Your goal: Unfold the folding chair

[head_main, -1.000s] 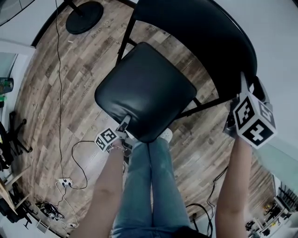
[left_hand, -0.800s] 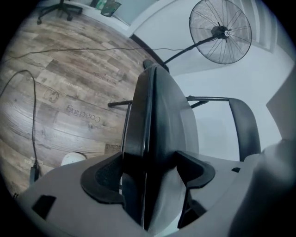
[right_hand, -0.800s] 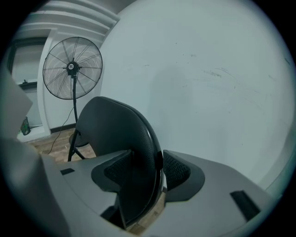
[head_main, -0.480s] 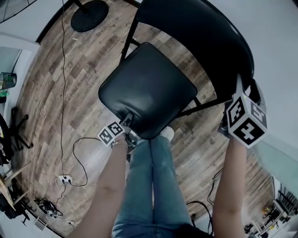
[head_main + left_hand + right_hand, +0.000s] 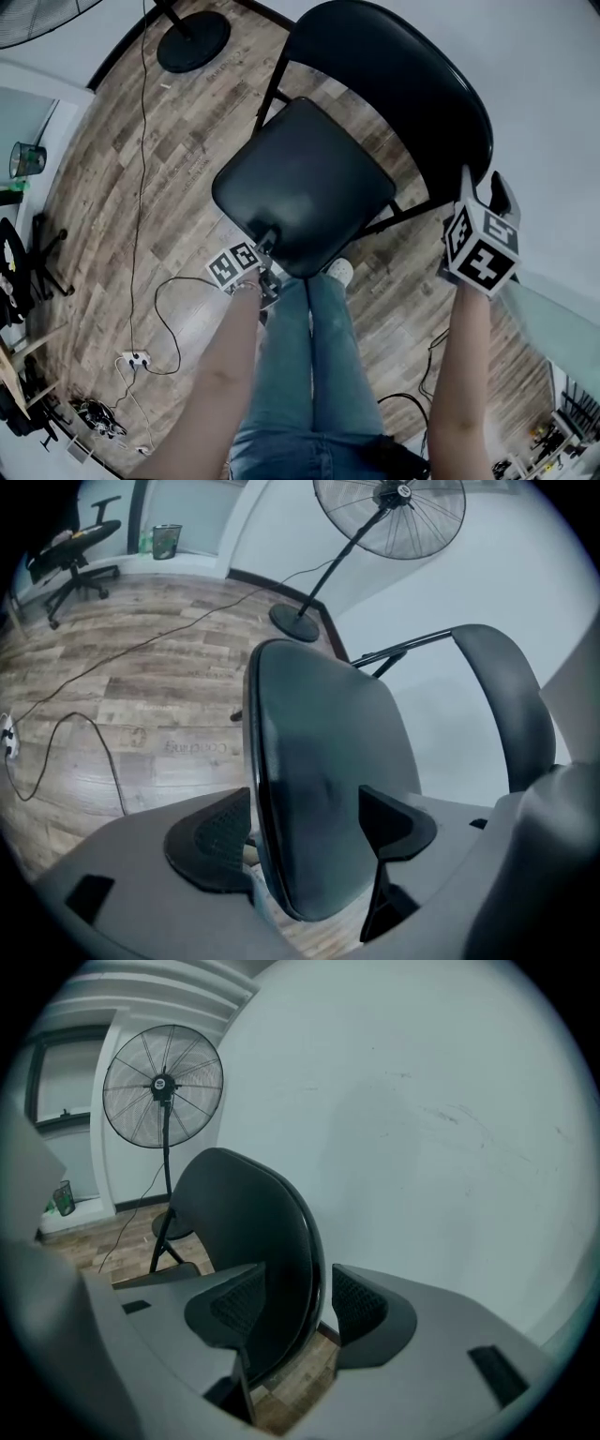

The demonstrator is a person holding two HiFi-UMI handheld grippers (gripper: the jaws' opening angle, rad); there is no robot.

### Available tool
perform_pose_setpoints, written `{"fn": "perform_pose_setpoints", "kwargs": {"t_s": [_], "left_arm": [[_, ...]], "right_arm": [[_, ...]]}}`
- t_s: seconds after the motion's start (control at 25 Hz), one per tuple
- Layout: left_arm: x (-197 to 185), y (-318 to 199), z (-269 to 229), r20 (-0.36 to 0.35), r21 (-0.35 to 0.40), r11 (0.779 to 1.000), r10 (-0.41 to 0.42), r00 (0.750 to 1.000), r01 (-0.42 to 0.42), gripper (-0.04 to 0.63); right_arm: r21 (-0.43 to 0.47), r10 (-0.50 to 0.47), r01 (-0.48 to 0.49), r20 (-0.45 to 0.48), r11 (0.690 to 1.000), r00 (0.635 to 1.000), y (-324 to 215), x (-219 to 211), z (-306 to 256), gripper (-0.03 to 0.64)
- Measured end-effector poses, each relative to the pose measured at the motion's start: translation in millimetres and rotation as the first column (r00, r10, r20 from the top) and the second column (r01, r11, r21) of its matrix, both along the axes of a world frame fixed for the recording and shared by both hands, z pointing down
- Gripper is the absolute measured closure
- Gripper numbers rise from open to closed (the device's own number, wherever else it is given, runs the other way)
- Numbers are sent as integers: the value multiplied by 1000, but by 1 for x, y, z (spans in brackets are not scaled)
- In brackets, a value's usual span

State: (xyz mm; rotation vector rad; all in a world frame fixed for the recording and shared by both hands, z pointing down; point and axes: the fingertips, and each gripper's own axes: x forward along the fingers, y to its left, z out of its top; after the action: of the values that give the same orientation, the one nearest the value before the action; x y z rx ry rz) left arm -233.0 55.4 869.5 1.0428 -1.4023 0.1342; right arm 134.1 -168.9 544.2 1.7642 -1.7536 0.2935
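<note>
Only in head view do we see our jeans [image 5: 309, 375], just under the folding chair [image 5: 394, 84] on the wood floor [image 5: 112, 187]. Left gripper [image 5: 300, 829] clamps the seat's [image 5: 323, 761] front edge, jaws approx. half apart. Right gripper [image 5: 295, 1312] pinches the backrest [image 5: 244, 1232] rim, jaws narrower. Gripper views add the fan [image 5: 162, 1085] head. Floor print [image 5: 197, 747] is too blurry to read.

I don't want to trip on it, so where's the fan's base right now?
In the head view, the fan's round base sits on the wood floor at upper left, just left of the folding chair's backrest.
</note>
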Motion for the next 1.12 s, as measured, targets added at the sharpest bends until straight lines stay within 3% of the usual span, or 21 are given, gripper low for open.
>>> {"fn": "perform_pose_setpoints", "kwargs": {"t_s": [0.36, 1.12], "left_arm": [[16, 5, -60, 13, 0, 997, 76, 997, -76, 249], [18, -29, -188, 88, 99, 983, 148, 985, -157, 249]], "right_arm": [[-83, -81, 80, -7, 993, 997, 39, -11, -23, 400], [-137, -51, 65, 103, 988, 993, 75, -20, -89, 400]]}}
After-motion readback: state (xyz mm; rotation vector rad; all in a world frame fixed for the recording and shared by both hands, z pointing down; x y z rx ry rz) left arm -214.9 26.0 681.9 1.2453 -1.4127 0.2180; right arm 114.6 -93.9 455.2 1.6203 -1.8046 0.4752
